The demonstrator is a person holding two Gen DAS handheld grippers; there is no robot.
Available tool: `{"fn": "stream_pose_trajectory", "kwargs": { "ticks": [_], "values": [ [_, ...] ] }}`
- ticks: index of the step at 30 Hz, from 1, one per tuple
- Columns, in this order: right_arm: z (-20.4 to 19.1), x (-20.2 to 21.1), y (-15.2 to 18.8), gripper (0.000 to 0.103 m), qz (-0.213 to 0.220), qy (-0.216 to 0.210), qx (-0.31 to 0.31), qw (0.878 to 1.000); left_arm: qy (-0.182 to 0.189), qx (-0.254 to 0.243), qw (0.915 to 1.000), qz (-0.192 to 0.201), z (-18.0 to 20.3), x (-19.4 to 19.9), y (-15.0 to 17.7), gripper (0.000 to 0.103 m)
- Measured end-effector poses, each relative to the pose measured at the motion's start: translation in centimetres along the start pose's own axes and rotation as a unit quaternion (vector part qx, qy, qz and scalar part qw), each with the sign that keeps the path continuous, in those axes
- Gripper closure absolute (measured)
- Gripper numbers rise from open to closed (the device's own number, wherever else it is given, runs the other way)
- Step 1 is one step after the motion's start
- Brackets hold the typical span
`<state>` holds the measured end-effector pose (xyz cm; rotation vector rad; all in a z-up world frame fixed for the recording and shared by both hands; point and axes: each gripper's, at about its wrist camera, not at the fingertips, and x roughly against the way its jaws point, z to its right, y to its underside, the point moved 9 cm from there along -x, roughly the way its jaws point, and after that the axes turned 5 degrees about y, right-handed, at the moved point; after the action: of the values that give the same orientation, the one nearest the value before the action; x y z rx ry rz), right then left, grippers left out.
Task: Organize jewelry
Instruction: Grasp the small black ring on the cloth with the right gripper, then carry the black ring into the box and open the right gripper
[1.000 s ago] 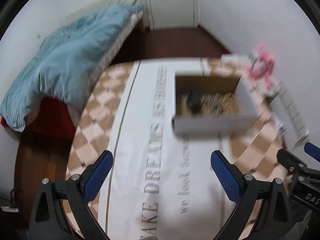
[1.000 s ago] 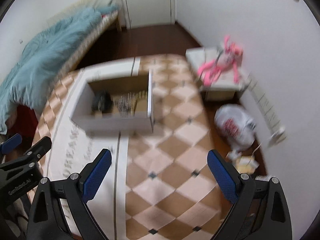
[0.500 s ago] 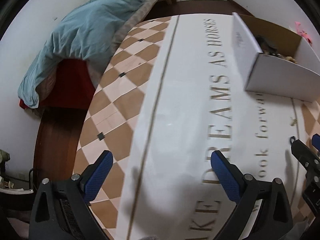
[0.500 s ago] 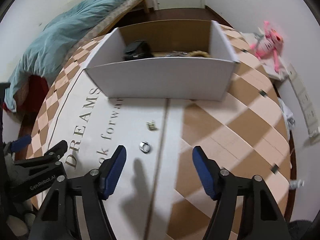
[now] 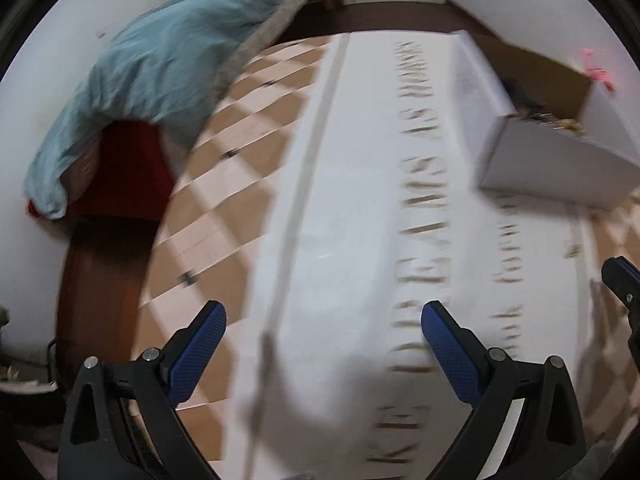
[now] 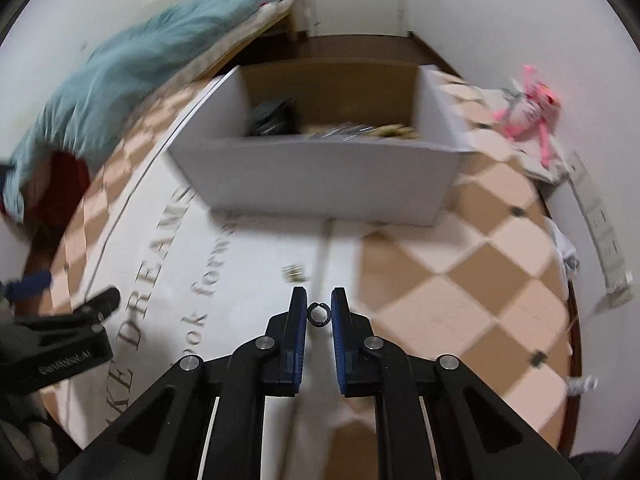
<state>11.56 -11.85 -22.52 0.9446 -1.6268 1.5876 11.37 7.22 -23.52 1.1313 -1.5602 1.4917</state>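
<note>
- Right gripper [image 6: 319,300]: jaws drawn close together, clamped on a small dark ring [image 6: 319,313] held upright between the blue pads [image 6: 298,320].
- Small gold-coloured jewelry piece [image 6: 294,273]: lying on the white cloth [image 6: 240,280] at 11 o'clock from the ring, near but apart from the jaws; blurred, type not discernible.
- White cardboard box [image 6: 320,172]: open-topped, at 12 o'clock beyond the right jaws, resting on the table. Contents: a dark object [image 6: 274,117] at the left, silvery and gold jewelry [image 6: 360,130] at the right.
- Left gripper [image 5: 322,312]: jaws wide apart, holding nothing, positioned over the white cloth with grey lettering; also visible at 9 o'clock in the right wrist view.
- Same box at 2 o'clock in the left wrist view, well apart from the left jaws.
- Checkered table covering [image 6: 460,304]: brown and pale squares, on either side of the white cloth.
- Bed with blue blanket [image 5: 160,60]: at 10 o'clock.
- Pink plush toy [image 6: 524,114]: at 2 o'clock in the right wrist view, past the table edge.
</note>
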Motion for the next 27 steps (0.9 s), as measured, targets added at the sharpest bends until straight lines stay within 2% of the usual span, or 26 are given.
{"fn": "stream_pose_trajectory", "kwargs": {
  "ticks": [5,10,11,12,13,15,16,17,18,21,27],
  "values": [
    [5.9,0.1,0.0,0.090,-0.010,0.020,-0.059,0.998,0.086,-0.025,0.9960,-0.005,7.1,-0.2,-1.0,0.004],
    [9.1,0.1,0.7,0.090,-0.017,0.035,-0.083,0.996,0.129,-0.051,0.9904,0.004,12.2,0.0,-1.6,0.005],
    [9.5,0.0,0.8,0.090,-0.017,0.036,-0.087,0.995,0.131,-0.058,0.9897,0.009,12.9,0.1,-1.7,0.011],
    [9.7,0.0,0.8,0.090,-0.017,0.037,-0.089,0.995,0.130,-0.066,0.9892,0.013,13.5,0.0,-1.8,0.026],
    [9.7,-0.1,0.9,0.090,-0.017,0.038,-0.090,0.995,0.129,-0.071,0.9890,0.013,13.9,-0.1,-1.8,0.033],
    [9.9,-0.1,0.8,0.090,-0.017,0.038,-0.094,0.995,0.136,-0.078,0.9876,0.006,14.9,-0.7,-1.8,0.064],
    [10.0,0.0,0.7,0.090,-0.015,0.038,-0.094,0.995,0.138,-0.079,0.9871,0.016,15.1,-0.6,-2.1,0.067],
    [9.9,0.0,0.6,0.090,-0.014,0.039,-0.094,0.995,0.140,-0.083,0.9865,0.020,15.4,-0.5,-2.2,0.079],
    [9.9,0.0,0.5,0.090,-0.013,0.039,-0.094,0.995,0.142,-0.086,0.9859,0.019,15.5,-0.6,-2.3,0.087],
    [9.9,0.2,0.3,0.090,-0.010,0.042,-0.094,0.995,0.147,-0.087,0.9850,0.023,15.6,-0.5,-2.4,0.097],
    [10.1,1.0,-0.4,0.090,0.000,0.042,-0.094,0.995,0.158,-0.084,0.9834,0.033,15.3,0.0,-2.2,0.097]
  ]
}}
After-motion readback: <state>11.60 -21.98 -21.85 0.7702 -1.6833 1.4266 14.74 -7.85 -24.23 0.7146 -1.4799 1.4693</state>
